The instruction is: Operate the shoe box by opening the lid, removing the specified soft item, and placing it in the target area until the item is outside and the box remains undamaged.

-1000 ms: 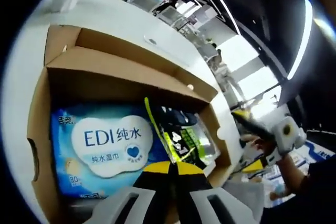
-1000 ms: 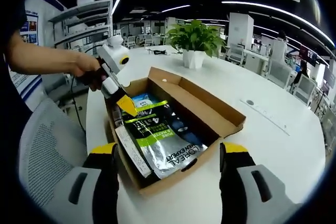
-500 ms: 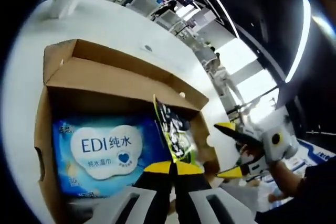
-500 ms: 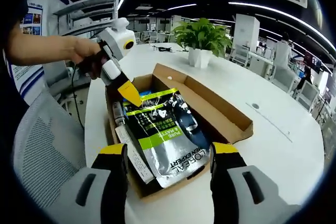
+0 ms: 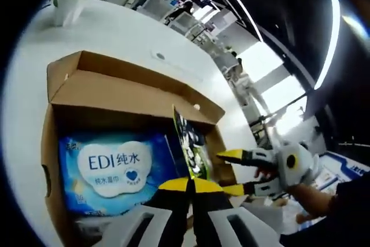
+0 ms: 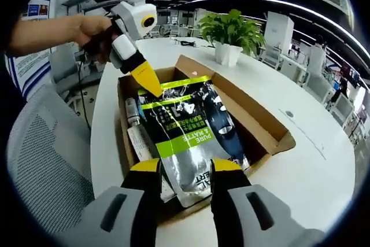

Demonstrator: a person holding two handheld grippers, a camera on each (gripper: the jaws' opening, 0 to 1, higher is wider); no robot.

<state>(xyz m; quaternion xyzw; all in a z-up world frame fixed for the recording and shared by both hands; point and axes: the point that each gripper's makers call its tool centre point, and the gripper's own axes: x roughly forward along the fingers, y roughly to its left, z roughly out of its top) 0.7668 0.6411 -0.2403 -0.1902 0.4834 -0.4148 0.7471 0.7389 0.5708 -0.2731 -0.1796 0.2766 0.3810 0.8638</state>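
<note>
Office interior behind, potted plant [image 6: 232, 30] on white table [image 6: 300, 143]; shoe box [image 6: 263, 121] lid already folded back for access. Silver-green pouch [image 6: 188, 134] pinched at top corner by left claw [image 6: 149, 80], tips pressed together on it, so pouch is tilted up out of box. Right claw [image 6: 184, 169] brought around pouch lower edge, jaws narrowly spread, contact probably not made. Blue wipes pack [image 5: 113, 166] left flat inside box.

Left gripper [image 5: 188, 184] closed (right gripper [image 6: 184, 166] parted)

blue wipes pack [image 5: 113, 169] "edi", silver pouch [image 6: 191, 137] "pure & matte"
</note>
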